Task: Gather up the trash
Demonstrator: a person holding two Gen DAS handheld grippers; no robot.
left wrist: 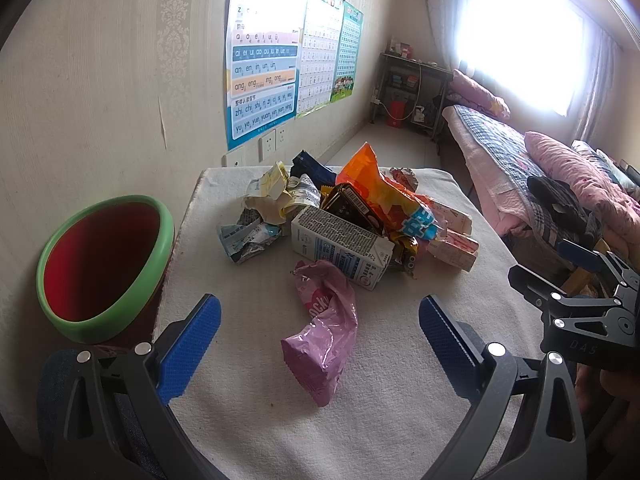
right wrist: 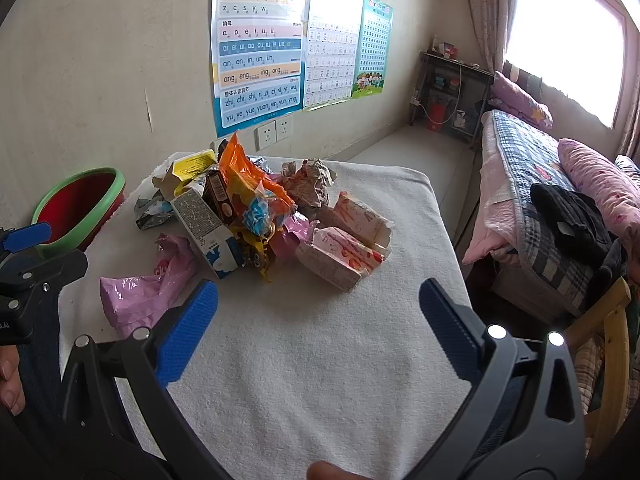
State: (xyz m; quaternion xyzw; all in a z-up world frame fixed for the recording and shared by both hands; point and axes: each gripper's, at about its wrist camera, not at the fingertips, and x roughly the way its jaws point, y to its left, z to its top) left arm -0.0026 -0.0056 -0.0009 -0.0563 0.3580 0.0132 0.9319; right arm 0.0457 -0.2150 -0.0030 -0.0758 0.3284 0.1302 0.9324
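A heap of trash lies on a table under a white cloth (left wrist: 400, 360) (right wrist: 320, 360). Nearest me is a crumpled pink wrapper (left wrist: 324, 336) (right wrist: 140, 292). Behind it lie a white and blue milk carton (left wrist: 340, 246) (right wrist: 208, 232), an orange snack bag (left wrist: 380, 188) (right wrist: 248, 184) and pink cartons (left wrist: 452, 240) (right wrist: 344, 252). A red bin with a green rim (left wrist: 104, 260) (right wrist: 80, 204) stands at the table's left edge. My left gripper (left wrist: 320, 312) is open, its blue pads (left wrist: 192, 344) either side of the pink wrapper. My right gripper (right wrist: 318, 296) is open above bare cloth.
Wall posters (left wrist: 264, 52) and sockets (right wrist: 274, 132) are behind the table. To the right stands a bed (right wrist: 560, 208) with pink pillows and dark clothes. A shelf (left wrist: 412, 88) is in the far corner. A wooden chair (right wrist: 608, 328) stands at the right.
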